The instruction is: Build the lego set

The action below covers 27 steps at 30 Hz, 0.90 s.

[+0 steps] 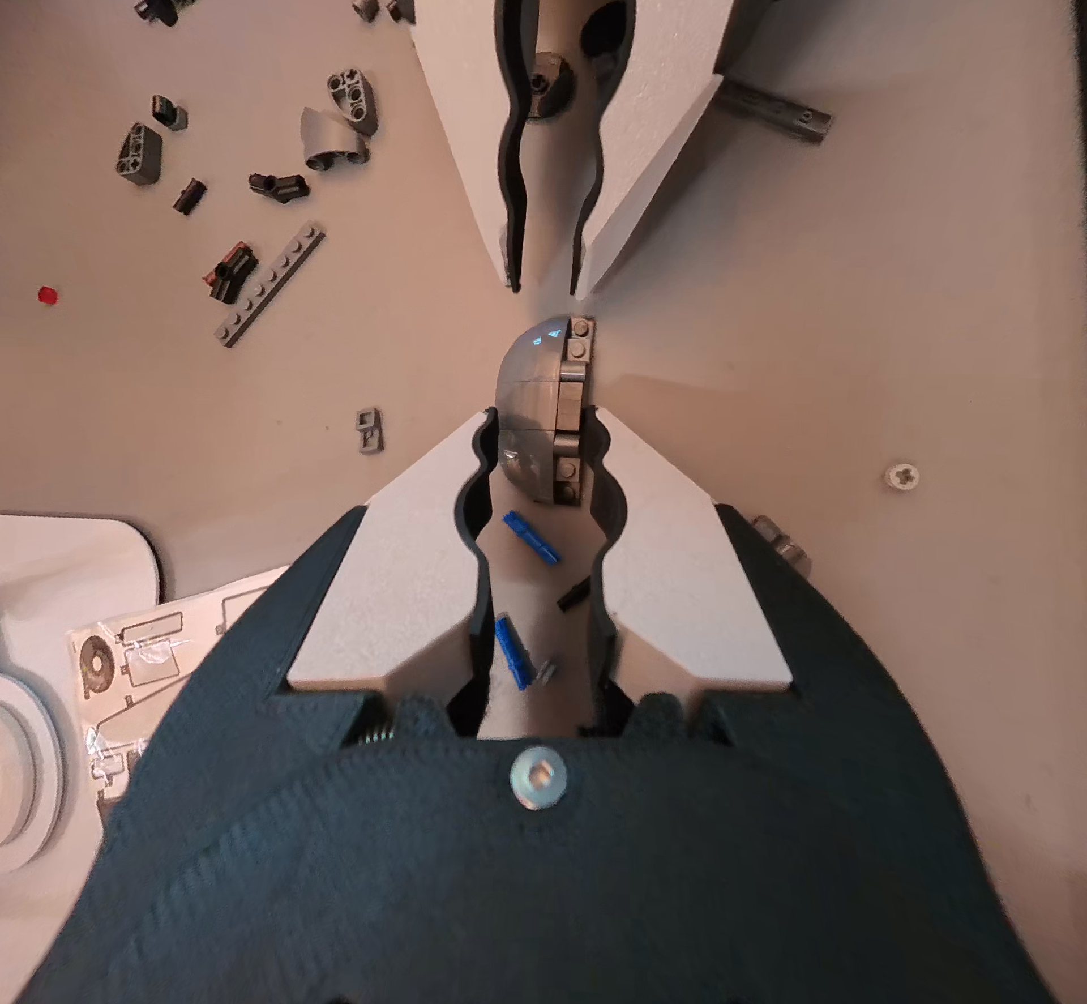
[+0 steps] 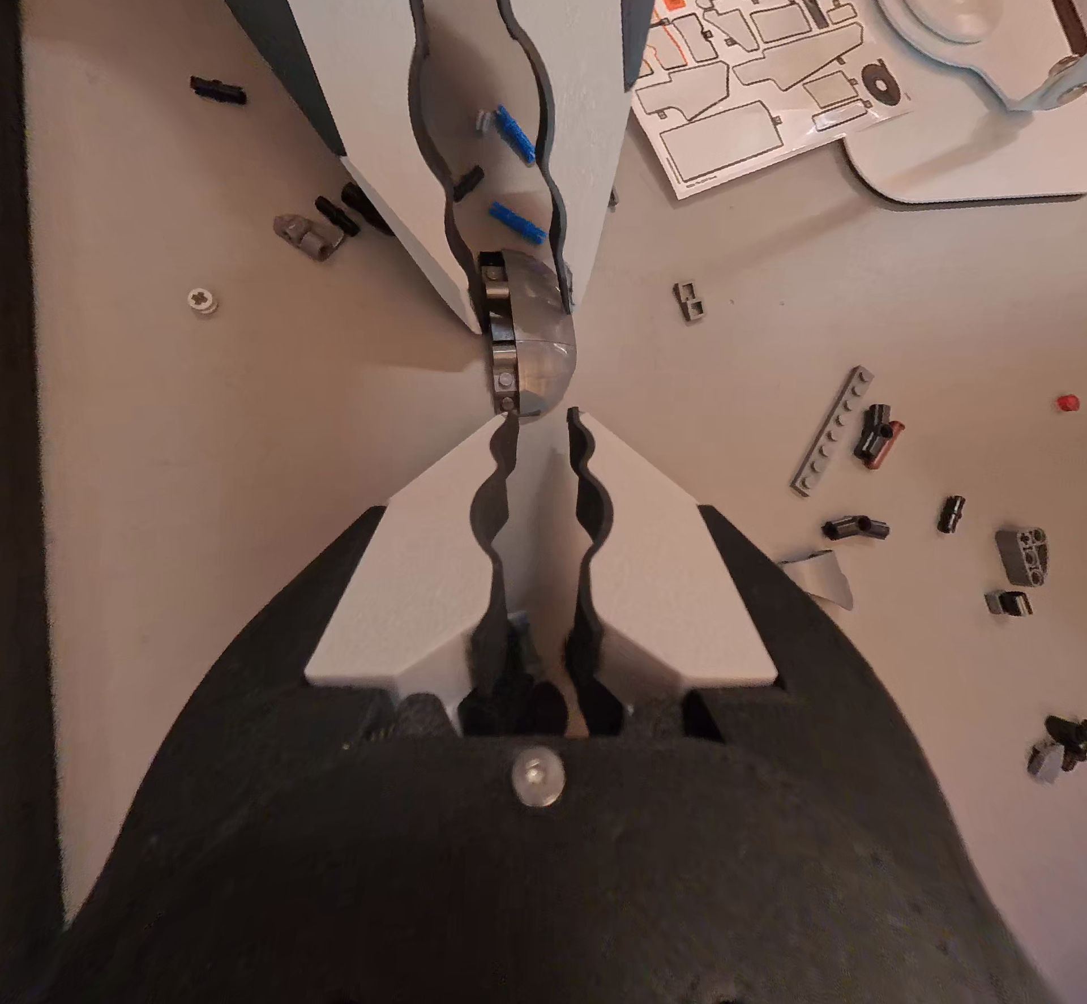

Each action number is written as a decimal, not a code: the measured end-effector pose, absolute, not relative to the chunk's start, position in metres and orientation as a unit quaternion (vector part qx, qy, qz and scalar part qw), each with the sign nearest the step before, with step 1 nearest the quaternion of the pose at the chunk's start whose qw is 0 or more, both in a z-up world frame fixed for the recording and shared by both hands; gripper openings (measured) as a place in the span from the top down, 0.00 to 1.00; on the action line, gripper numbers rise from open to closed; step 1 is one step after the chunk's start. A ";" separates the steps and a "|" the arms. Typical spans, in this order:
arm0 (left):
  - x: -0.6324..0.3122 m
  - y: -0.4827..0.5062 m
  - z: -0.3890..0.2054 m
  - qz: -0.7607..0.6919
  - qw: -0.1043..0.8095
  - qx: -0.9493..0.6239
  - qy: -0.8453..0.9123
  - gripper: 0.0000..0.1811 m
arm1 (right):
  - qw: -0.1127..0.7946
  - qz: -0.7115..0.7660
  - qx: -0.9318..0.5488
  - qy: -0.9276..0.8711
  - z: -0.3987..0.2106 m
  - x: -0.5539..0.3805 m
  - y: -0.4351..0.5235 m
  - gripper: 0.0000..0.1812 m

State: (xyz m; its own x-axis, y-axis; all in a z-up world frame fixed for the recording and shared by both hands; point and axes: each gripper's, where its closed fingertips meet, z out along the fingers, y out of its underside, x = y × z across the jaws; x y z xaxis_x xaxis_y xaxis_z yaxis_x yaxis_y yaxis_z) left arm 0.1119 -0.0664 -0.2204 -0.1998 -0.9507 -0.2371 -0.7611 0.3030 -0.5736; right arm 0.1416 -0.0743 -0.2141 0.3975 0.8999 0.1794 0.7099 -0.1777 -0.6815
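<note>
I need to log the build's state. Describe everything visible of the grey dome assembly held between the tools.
The grey dome assembly is a smooth, glossy half-sphere of curved plastic panels with seams between them, backed by a flat stack of darker grey studded plates and rounded bricks. It stands on edge, the dome facing one side and the studded face the other. The left tool is shut on its nearer end. The right tool is open, its tips just beyond the far end; contact cannot be told.
</note>
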 end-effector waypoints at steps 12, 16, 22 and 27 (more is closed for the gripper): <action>0.113 -0.057 -0.213 -0.153 0.309 -0.576 0.741 0.85 | 0.399 0.106 -0.770 -0.487 -0.204 0.159 -0.050 0.91; 0.112 -0.053 -0.210 -0.148 0.318 -0.581 0.734 0.85 | 0.414 0.091 -0.778 -0.465 -0.200 0.169 -0.041 0.91; 0.112 -0.051 -0.208 -0.137 0.325 -0.582 0.733 0.86 | 0.437 0.063 -0.787 -0.431 -0.192 0.185 -0.030 0.92; 0.115 -0.052 -0.209 -0.124 0.327 -0.574 0.740 0.86 | 0.456 0.060 -0.791 -0.403 -0.185 0.194 -0.024 0.92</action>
State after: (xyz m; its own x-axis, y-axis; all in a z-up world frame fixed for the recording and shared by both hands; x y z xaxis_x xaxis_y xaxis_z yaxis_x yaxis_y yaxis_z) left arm 0.1148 -0.0525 -0.2093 -0.1259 -0.9310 -0.3425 -0.7693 0.3097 -0.5588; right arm 0.1936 -0.0238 -0.1846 0.6674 0.6931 0.2724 0.5836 -0.2596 -0.7694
